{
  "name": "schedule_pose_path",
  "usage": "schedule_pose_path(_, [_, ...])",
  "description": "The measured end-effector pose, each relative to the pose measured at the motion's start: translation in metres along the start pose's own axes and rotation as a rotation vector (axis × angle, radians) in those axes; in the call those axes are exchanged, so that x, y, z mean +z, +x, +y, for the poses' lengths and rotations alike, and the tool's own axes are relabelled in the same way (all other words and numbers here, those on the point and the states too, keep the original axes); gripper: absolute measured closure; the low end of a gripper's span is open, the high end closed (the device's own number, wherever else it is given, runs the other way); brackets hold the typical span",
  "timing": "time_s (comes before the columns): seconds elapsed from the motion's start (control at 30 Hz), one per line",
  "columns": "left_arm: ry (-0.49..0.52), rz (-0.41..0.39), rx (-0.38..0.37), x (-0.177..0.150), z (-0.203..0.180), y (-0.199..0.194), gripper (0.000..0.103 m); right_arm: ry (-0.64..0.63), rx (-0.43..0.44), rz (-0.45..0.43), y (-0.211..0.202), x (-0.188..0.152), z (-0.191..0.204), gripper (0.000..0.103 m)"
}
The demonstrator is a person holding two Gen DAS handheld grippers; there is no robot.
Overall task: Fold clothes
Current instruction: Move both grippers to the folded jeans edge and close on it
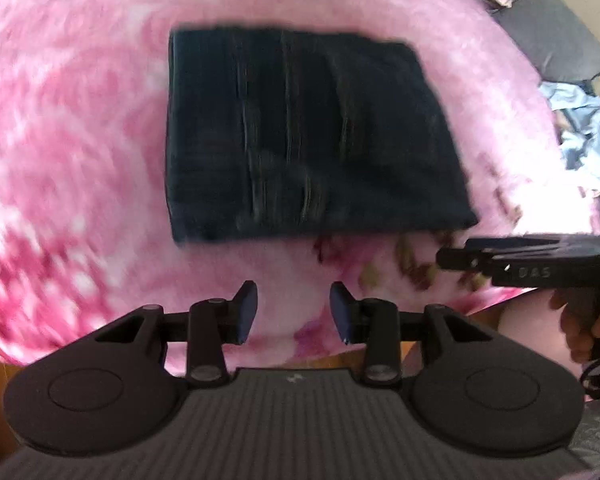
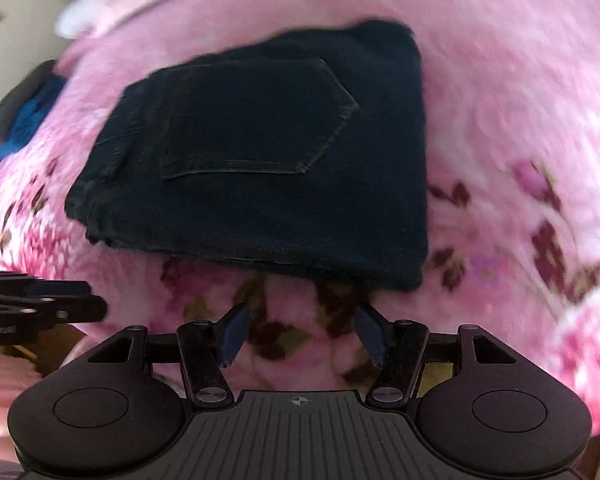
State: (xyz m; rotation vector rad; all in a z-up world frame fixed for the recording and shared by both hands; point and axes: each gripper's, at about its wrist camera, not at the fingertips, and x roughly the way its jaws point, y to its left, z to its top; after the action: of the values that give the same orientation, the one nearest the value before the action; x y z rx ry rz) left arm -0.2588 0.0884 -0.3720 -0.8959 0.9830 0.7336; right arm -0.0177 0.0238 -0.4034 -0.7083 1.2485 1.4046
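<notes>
A pair of dark blue jeans (image 1: 308,136) lies folded into a compact rectangle on a pink floral blanket (image 1: 80,152). In the right wrist view the jeans (image 2: 260,168) show a back pocket facing up. My left gripper (image 1: 293,312) is open and empty, a little short of the jeans' near edge. My right gripper (image 2: 300,334) is open and empty, just below the jeans' near edge. The right gripper also shows at the right of the left wrist view (image 1: 532,258), and the left gripper at the left of the right wrist view (image 2: 40,308).
A grey cushion (image 1: 556,44) and a crumpled pale blue garment (image 1: 584,136) lie at the blanket's right side. A blue cloth (image 2: 28,124) lies at the left edge in the right wrist view. The blanket (image 2: 520,160) spreads around the jeans.
</notes>
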Motion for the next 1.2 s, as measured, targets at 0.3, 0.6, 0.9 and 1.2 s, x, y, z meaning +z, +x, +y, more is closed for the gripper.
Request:
schedule_pose_path(0.3, [0.275,0.074,-0.005,0.117,-0.004,-0.052,0.067,0.575,-0.122,-0.092,-0.071,0.015,0.024,0.041])
schedule_pose_path(0.6, [0.312,0.136,0.021,0.133,-0.020,-0.043,0.067,0.620,-0.146,-0.082,-0.072,0.040,0.053,0.041])
schedule_pose_path(0.9, [0.249,0.075,0.034,0.158,-0.012,-0.064,0.067,0.537,-0.113,-0.020,-0.060,0.066,0.065,0.041])
schedule_pose_path(1.2, [0.542,0.150,-0.082,0.199,0.009,-0.021,0.067,0.888,-0.215,-0.170,-0.052,0.020,0.095,0.041])
